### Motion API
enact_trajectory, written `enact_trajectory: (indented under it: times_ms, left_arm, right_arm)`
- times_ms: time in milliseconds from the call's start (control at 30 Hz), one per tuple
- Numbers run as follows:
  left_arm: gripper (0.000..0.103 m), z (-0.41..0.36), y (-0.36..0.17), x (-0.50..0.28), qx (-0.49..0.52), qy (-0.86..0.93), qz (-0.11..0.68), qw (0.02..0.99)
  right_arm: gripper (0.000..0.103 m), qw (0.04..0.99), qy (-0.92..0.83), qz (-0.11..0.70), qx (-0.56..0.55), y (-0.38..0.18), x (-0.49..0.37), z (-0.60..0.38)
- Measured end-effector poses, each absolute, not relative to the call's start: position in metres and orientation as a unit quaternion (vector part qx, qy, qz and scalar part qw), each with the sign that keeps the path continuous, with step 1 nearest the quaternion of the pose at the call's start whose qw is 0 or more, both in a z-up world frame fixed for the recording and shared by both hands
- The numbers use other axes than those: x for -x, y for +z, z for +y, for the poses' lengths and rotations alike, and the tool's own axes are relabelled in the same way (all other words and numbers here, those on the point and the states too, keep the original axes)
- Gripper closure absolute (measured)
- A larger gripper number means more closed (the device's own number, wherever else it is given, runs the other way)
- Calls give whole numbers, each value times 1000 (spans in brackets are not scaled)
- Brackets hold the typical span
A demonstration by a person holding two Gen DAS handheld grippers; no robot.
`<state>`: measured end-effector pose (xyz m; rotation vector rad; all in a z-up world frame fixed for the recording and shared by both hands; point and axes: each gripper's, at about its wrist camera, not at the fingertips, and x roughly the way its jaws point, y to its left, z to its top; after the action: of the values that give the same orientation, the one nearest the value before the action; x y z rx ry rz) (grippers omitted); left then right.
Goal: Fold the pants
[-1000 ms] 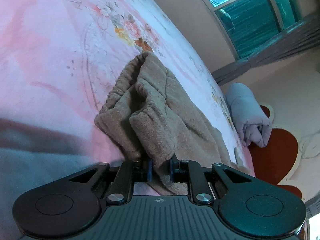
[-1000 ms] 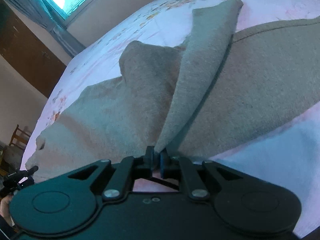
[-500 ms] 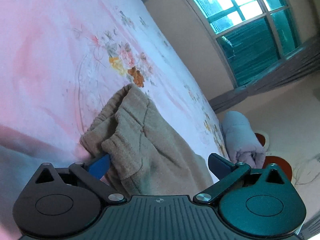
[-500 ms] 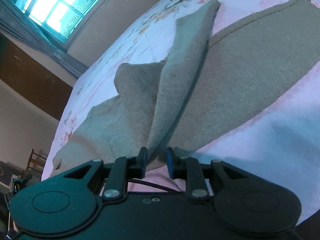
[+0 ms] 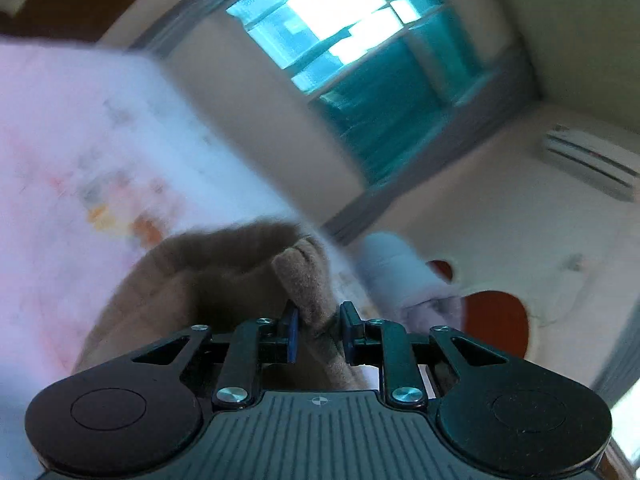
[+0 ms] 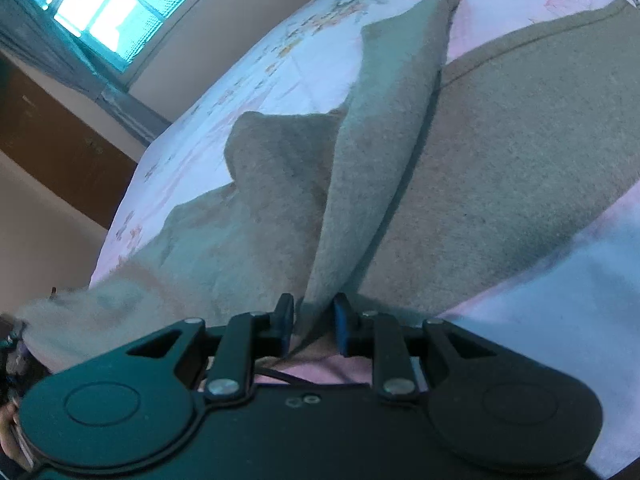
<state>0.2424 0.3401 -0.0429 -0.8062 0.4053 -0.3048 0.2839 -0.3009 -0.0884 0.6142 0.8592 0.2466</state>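
While both jaws gape narrowly — pants (image 5: 308,280) fold between left gripper (image 5: 318,326) | right gripper (image 6: 313,320) likewise — unclamped

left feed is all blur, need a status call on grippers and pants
Left gripper part open, pants fold between its fingers, grip uncertain. Right gripper part open around a raised pants ridge. Pants bunched on bed. Nothing in the way.

pants (image 6: 500,152) showing plain taupe-brown, fuzzy | bedsheet (image 6: 320,52) reading pale pink, carrying an orange-and-pink floral print | rolled blanket (image 5: 396,276) looking light lavender-grey | window (image 5: 352,52) glowing teal | both grippers showing black, with blue pads (image 5: 293,334)
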Motion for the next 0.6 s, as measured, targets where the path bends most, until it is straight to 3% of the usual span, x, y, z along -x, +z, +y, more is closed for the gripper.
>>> enact_trajectory:
  times_ms: [100, 367, 600]
  left_arm:
    - [82, 357, -97, -256, 391, -39, 340, 854]
    - [81, 365, -110, -237, 441, -53, 310, 841]
    - [81, 366, -114, -244, 448, -60, 318, 834]
  right_arm:
    - [89, 852, 120, 407, -307, -90, -283, -305]
    - [88, 853, 122, 409, -299, -88, -284, -301]
    - [86, 829, 122, 408, -362, -98, -288, -310]
